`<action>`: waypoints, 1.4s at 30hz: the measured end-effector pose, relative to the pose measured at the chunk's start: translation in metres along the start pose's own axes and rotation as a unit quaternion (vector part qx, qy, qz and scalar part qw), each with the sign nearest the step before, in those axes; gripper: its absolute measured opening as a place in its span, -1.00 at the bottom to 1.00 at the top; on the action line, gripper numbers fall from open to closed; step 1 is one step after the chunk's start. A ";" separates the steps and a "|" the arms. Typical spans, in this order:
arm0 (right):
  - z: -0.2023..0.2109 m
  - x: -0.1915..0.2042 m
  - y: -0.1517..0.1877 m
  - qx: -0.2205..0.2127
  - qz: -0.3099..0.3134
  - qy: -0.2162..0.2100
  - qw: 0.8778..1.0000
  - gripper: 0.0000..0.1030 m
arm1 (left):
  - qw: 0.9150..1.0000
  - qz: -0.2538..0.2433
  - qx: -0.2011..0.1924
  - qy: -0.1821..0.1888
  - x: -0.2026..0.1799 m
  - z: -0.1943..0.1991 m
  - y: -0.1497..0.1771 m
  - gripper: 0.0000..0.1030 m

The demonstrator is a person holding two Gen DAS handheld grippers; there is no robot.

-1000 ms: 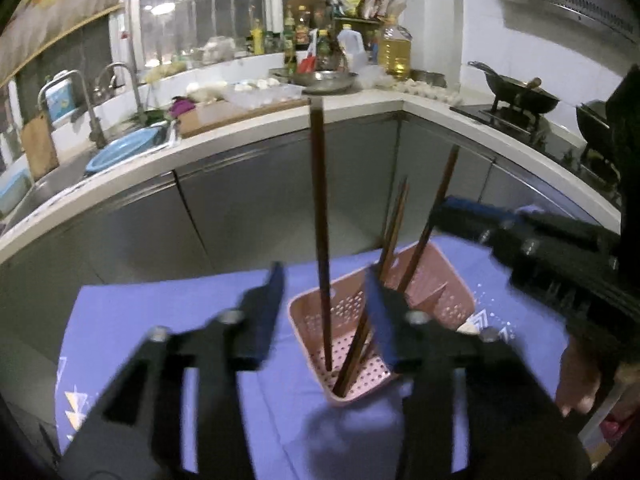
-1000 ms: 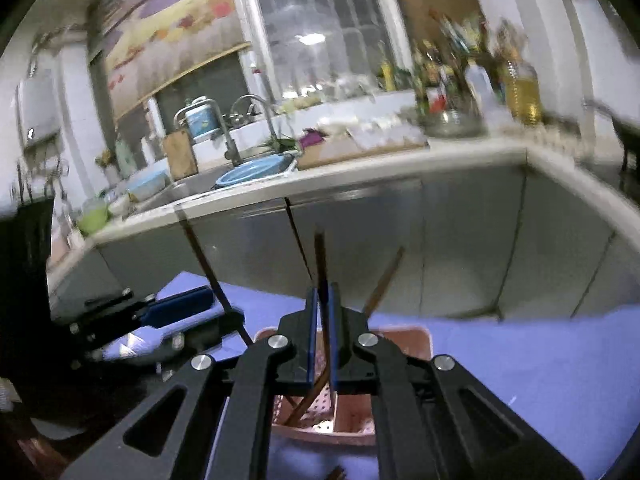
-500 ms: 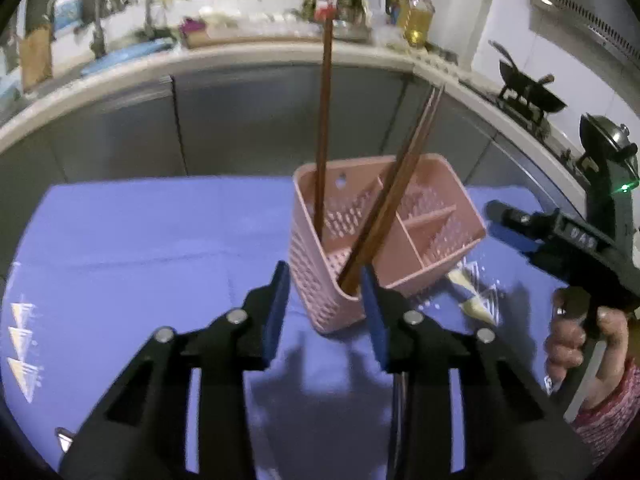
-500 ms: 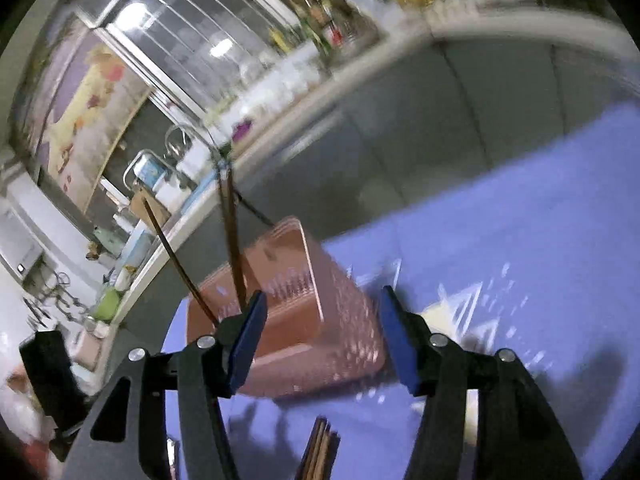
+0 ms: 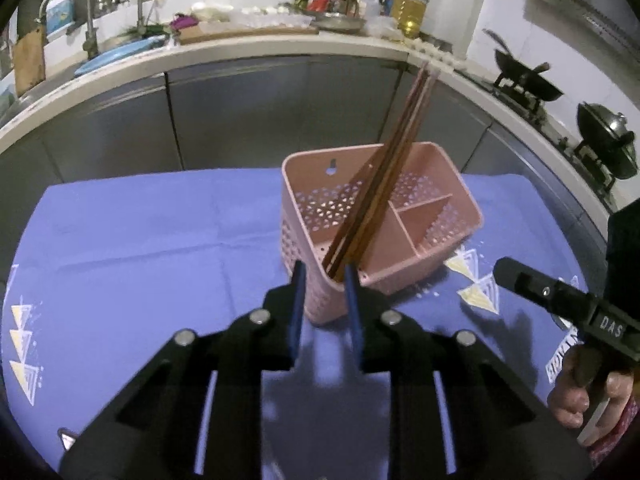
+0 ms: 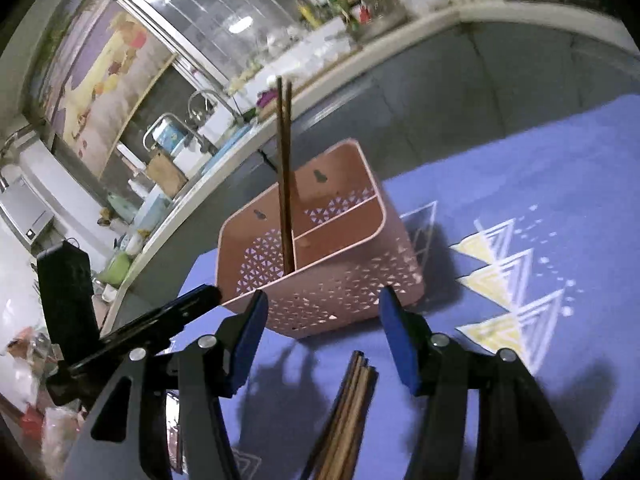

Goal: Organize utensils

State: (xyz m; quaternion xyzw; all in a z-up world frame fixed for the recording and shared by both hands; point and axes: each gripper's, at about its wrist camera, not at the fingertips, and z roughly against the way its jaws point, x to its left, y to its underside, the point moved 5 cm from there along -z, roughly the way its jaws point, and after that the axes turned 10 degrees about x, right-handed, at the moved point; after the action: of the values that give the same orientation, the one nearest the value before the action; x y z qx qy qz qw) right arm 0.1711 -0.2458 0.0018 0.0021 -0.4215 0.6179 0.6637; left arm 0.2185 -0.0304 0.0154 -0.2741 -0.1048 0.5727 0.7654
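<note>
In a cluttered kitchen, my closing left gripper (image 5: pixel 325 276) straddles the basket (image 5: pixel 424 280) corner on the blue cloth (image 5: pixel 140 256); my right gripper (image 6: pixel 320 312) hangs released.

Brown chopsticks (image 5: pixel 384 184) lean inside pink caddy (image 5: pixel 448 256).

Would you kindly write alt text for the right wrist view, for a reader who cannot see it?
The open right gripper hovers over a bundle of brown chopsticks lying on a blue patterned tablecloth. Just beyond stands a pink perforated utensil basket with chopsticks upright in one compartment. The left gripper's black body sits at left, and behind is a cluttered kitchen counter.
</note>
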 end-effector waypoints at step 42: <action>0.008 -0.011 0.193 0.110 0.101 0.150 0.977 -0.92 | 0.992 -0.081 0.088 -0.038 -0.049 -0.020 0.214 -0.90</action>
State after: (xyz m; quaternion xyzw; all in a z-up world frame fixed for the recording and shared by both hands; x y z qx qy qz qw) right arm 0.0092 -0.2136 -0.0994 -0.0601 -0.2451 0.7174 0.6494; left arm 0.0368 -0.0408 -0.1092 -0.1748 -0.1049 0.5261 0.8256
